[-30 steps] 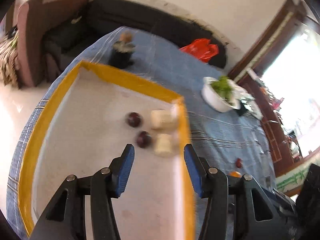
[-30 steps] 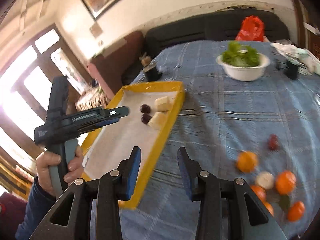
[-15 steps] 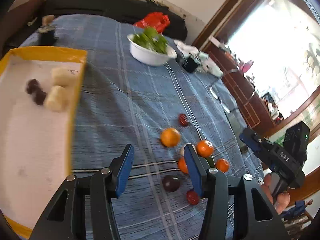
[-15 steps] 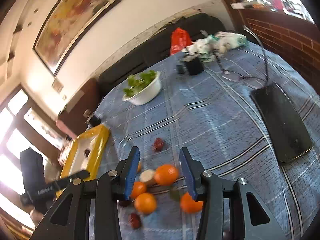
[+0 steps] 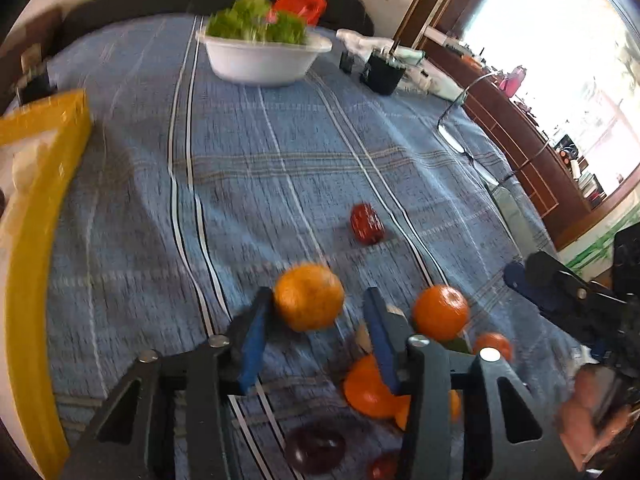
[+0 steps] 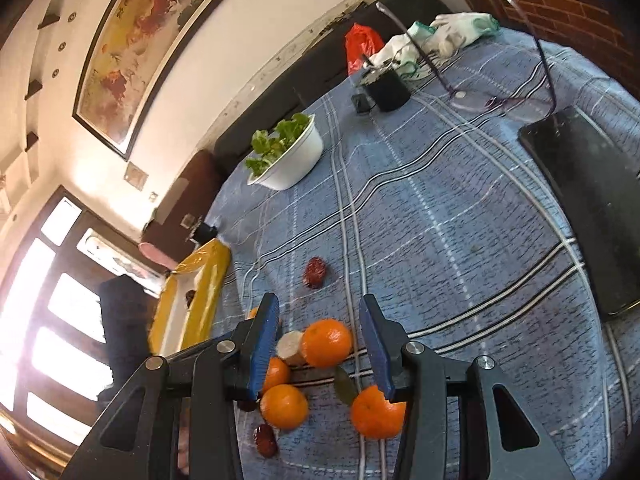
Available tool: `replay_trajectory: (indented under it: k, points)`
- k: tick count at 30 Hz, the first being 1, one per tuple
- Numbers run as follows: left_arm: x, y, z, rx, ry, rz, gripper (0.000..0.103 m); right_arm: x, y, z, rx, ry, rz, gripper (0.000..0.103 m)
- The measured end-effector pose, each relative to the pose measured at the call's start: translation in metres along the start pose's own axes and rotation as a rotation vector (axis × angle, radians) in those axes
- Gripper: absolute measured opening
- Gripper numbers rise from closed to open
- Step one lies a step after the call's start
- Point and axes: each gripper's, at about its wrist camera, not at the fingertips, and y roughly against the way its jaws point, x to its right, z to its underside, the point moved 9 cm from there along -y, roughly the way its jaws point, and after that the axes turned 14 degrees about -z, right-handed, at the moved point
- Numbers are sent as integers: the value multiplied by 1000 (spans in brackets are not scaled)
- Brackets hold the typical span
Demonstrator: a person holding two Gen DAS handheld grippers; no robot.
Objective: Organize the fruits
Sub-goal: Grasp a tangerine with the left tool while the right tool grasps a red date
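Yellow tray [image 5: 38, 216] cut by left edge, contents blurred. Dark fruit [image 5: 315, 449] at bottom centre smeared, kind unclear. Orange [image 5: 370, 390] partly hidden behind left gripper [image 5: 316, 334] finger. Black tablet [image 6: 592, 204] cut by right edge.

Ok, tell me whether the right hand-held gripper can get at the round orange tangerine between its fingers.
Probably yes: the right hand-held gripper has its blue fingers either side of the round orange tangerine; only a pale cut fruit piece crowds one side.
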Motion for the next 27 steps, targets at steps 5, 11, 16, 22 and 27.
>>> replay_trajectory:
  k: [5, 11, 16, 22, 27]
  points:
    - [-8, 4, -1, 24, 17, 32, 32, 3, -3, 1, -4, 4, 21, 47]
    - [-33, 38, -17, 146, 79, 8, 32, 8, -8, 3, -14, 25, 102, 47]
    - [-59, 59, -26, 218, 126, -62, 33, -8, -20, 0, -71, 6, 169, 47]
    - [-70, 72, -30, 244, 150, -57, 33, -25, -67, -19, -159, 73, 294, 43]
    - [-69, 68, -29, 228, 159, -52, 33, -7, -106, -22, -224, 109, 420, 34]
